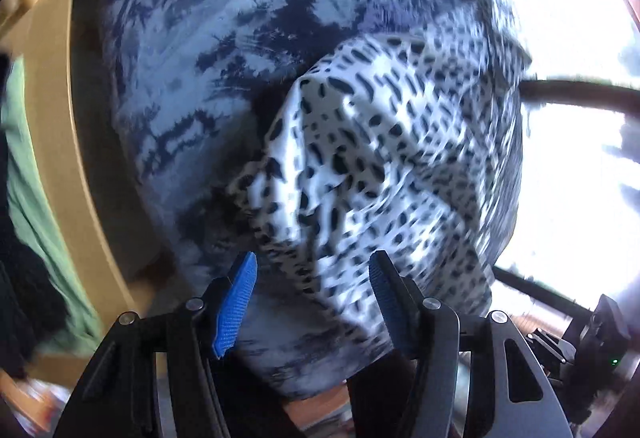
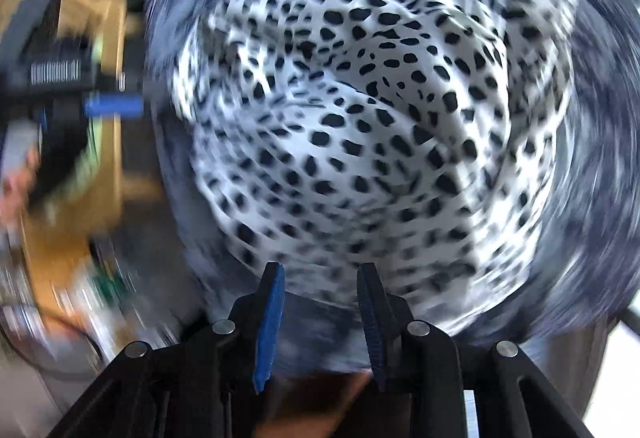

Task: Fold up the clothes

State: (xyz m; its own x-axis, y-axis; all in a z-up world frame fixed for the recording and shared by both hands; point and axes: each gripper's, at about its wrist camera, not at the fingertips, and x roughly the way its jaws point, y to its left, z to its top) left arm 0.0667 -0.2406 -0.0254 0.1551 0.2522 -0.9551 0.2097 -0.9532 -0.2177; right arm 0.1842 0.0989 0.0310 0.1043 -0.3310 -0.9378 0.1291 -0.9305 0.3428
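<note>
While the spotted garment [image 1: 372, 166] lies rumpled on the blue tie-dye cloth [image 1: 192, 78], the left gripper [image 1: 312, 278] and right gripper [image 2: 320, 286] hover at its near edge, jaws apart, empty; whether it awaits folding or smoothing is unclear.

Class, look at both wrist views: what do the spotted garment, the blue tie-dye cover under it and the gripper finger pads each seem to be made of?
Spotted garment: thin woven fabric, probably smooth and slightly glossy; it falls in sharp creases with bright highlights.
Tie-dye cover: matte cloth, likely cotton; bled dye patches, no shine.
Finger pads: blue ridged rubber or plastic, judging by the fine ribbed texture, on black rigid fingers.
</note>
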